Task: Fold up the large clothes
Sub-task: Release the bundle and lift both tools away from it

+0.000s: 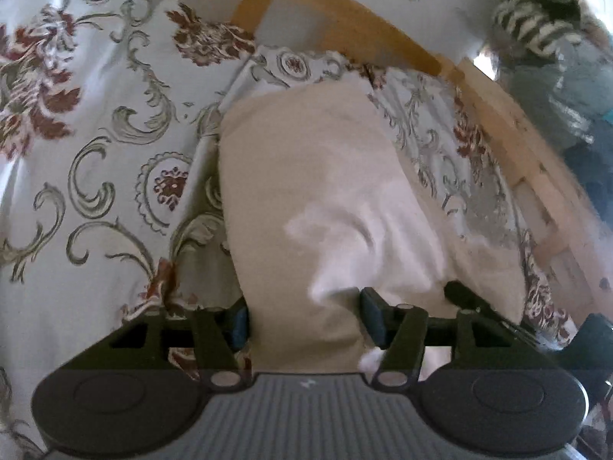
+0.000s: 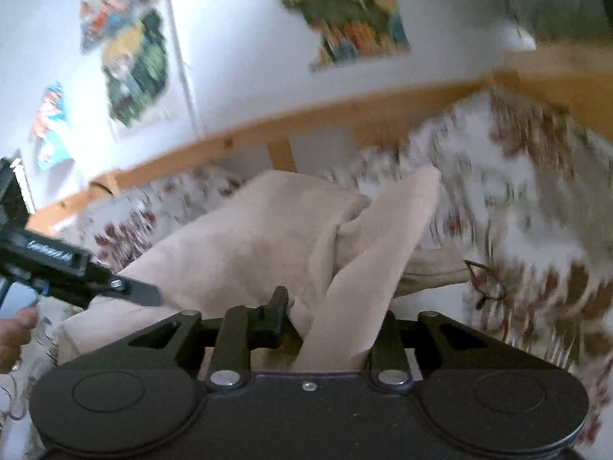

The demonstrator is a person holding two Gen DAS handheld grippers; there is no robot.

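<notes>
- Here the beige garment [image 1: 306,191] lies on the floral bedspread [image 1: 95,134], inside the wooden bed rail [image 1: 345,11]
- Left gripper [image 1: 306,318]: jaws set wide with the garment's near edge between them, grip uncertain
- Right gripper [image 2: 329,318]: jaws fairly narrow, holding a raised fold of the garment [image 2: 375,253], rail beyond it

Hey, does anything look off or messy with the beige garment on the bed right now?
Nothing damaged. The beige fabric garment is bunched and twisted, one strip pulled up through the right claw; the left claw grips another part. The floral bedspread beneath is rumpled.
</notes>
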